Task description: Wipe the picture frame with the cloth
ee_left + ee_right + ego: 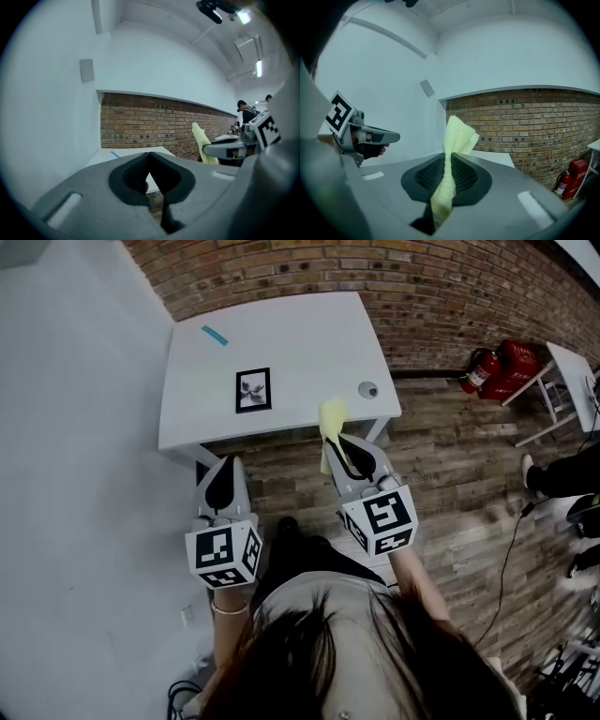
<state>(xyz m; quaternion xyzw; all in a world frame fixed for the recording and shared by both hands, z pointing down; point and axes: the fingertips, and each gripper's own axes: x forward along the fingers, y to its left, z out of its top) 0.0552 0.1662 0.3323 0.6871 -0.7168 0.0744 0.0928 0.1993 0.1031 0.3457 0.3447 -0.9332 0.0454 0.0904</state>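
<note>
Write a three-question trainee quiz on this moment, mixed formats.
1. Which gripper holds the yellow cloth?
2. True or false: the cloth is touching the picture frame.
3. The left gripper has its jaws: A) open, B) shut with nothing between them, C) shut on the picture frame.

Key: 1. the right gripper; 2. false, the cloth is clear of the frame; 3. B.

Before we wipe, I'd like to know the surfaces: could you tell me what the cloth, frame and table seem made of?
Cloth: pale yellow soft fabric, perhaps microfibre; it creases and shows a fine ribbed weave.
Frame: black border, wood or plastic, too small to tell.
Table: smooth white top, probably laminate or painted board.
</note>
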